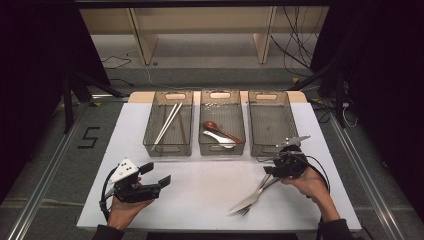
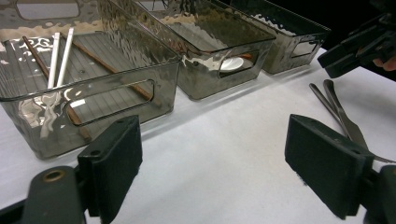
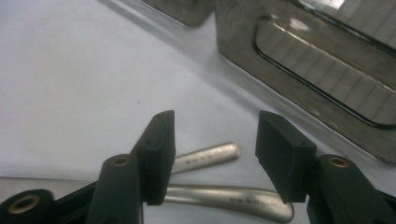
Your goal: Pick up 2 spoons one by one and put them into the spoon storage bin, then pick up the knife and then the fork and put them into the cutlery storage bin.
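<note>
Right gripper (image 1: 272,170) hovers low over the handle ends of two metal forks (image 1: 252,196), jaws spread apart with nothing between them; in the right gripper view both handles (image 3: 219,176) lie on the white counter (image 1: 200,190) just under the jaws. The forks rest side by side in front of the right bin (image 1: 270,122), tines toward the near edge. Left gripper (image 1: 159,175) sits well apart at the left, jaws wide and empty.

A white-topped rectangular table (image 1: 200,190) carries three smoky translucent plastic bins (image 1: 270,122) in a row at its far side, and what look like two silver metal forks (image 1: 252,196) near the front right.
</note>
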A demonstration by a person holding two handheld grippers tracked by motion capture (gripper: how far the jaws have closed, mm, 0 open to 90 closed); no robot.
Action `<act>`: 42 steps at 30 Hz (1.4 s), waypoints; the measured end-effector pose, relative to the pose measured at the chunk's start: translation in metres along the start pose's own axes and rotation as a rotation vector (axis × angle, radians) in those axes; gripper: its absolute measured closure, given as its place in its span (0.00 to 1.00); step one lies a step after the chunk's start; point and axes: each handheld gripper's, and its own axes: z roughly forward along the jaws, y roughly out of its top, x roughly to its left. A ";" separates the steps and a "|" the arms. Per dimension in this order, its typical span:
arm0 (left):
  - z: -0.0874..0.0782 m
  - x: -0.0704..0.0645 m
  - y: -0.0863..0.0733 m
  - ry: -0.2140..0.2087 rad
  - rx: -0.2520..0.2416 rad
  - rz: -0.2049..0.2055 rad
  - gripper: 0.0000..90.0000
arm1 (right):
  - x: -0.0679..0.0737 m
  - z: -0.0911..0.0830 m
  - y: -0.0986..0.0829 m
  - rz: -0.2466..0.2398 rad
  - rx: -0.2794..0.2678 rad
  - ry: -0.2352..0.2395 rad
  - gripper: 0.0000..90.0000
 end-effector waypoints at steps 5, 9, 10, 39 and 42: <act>0.000 0.000 0.000 -0.004 0.004 0.008 0.21 | -0.003 0.003 -0.004 -0.002 0.021 -0.040 0.75; 0.001 -0.001 0.001 -0.005 0.000 0.004 0.21 | -0.003 0.005 -0.005 -0.018 0.027 -0.065 0.89; 0.002 -0.001 0.001 -0.006 0.005 0.009 0.21 | -0.003 0.006 -0.006 -0.024 0.030 -0.073 0.92; 0.001 -0.001 0.000 -0.007 0.003 0.016 0.21 | -0.009 0.012 -0.021 0.001 0.114 -0.112 1.00; 0.000 -0.001 0.000 -0.007 0.001 0.017 0.21 | -0.007 0.006 -0.029 0.000 0.129 -0.114 1.00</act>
